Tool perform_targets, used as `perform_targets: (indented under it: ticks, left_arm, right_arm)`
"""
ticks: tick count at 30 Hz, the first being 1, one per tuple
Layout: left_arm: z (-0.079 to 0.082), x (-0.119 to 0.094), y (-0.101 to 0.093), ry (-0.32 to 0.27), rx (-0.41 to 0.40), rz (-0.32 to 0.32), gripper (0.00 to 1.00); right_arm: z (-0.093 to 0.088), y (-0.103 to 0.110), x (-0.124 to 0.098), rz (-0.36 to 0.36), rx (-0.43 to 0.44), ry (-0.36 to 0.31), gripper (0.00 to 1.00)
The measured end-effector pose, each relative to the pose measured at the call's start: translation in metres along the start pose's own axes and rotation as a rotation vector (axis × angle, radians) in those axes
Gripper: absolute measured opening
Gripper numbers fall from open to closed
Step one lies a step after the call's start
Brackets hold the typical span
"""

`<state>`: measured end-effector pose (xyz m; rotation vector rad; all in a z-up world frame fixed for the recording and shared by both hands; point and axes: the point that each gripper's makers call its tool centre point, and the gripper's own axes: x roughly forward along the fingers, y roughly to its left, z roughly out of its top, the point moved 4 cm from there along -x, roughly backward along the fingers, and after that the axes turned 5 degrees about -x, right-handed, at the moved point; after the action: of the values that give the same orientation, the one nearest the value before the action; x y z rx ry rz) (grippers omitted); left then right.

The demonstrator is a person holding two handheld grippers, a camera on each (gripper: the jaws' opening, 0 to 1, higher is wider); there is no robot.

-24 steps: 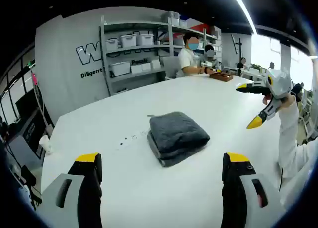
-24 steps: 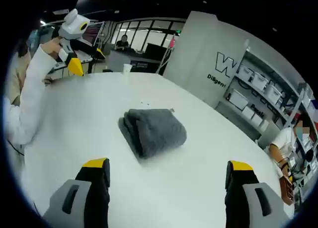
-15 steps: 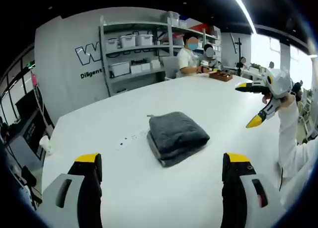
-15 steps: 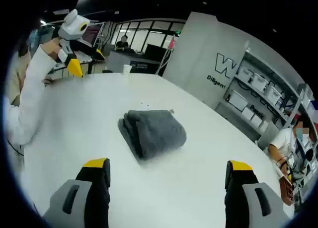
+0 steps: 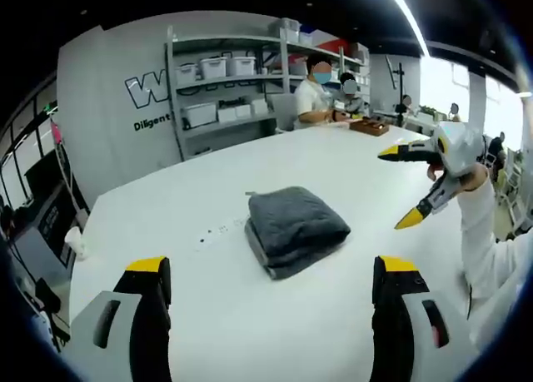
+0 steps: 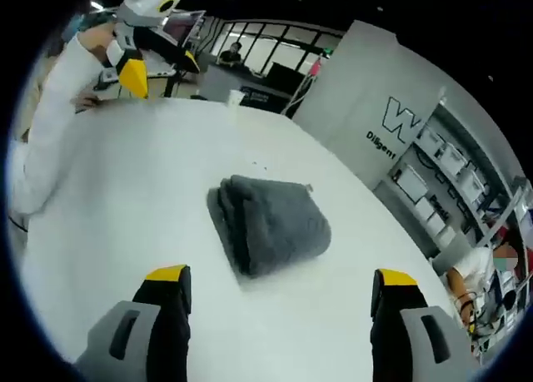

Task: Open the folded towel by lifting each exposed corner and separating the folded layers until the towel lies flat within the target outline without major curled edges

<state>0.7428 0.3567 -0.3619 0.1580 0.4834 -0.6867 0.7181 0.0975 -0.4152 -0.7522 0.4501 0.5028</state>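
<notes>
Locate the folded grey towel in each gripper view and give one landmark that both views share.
Left gripper view: the folded grey towel lies just above centre on the white table, between and beyond the left tongs.
Right gripper view: the towel lies near centre, beyond the right tongs.
Shared landmark: the grey wall with the large "W" lettering, upper left in the left gripper view, upper right in the right gripper view.

A broad white surface (image 5: 250, 315) fills the foreground. Behind it, a grey wall (image 5: 108, 149) bears white lettering beside metal shelving (image 5: 229, 86) stacked with storage bins. A ceiling light strip (image 5: 408, 16) glows overhead; bright windows (image 5: 437, 86) line the far side.
</notes>
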Motion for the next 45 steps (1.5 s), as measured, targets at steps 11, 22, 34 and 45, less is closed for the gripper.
perform_targets:
  ticks: [11, 22, 34, 45]
  left_arm:
    - [-0.003, 0.000, 0.000, 0.002, -0.006, -0.001, 1.00]
    - [-0.002, -0.001, 0.006, 0.002, -0.018, -0.009, 1.00]
    - [0.000, -0.013, 0.013, -0.044, -0.042, 0.000, 1.00]
    - [-0.001, -0.019, 0.019, -0.075, -0.068, 0.006, 1.00]
  right_arm:
    - [0.036, 0.013, 0.059, -0.030, -0.047, -0.192, 0.79]
    - [0.061, 0.043, 0.095, -0.054, -0.156, -0.299, 0.59]
    - [0.074, 0.056, 0.141, -0.083, -0.233, -0.274, 0.38]
    - [0.077, 0.065, 0.169, -0.059, -0.261, -0.221, 0.08]
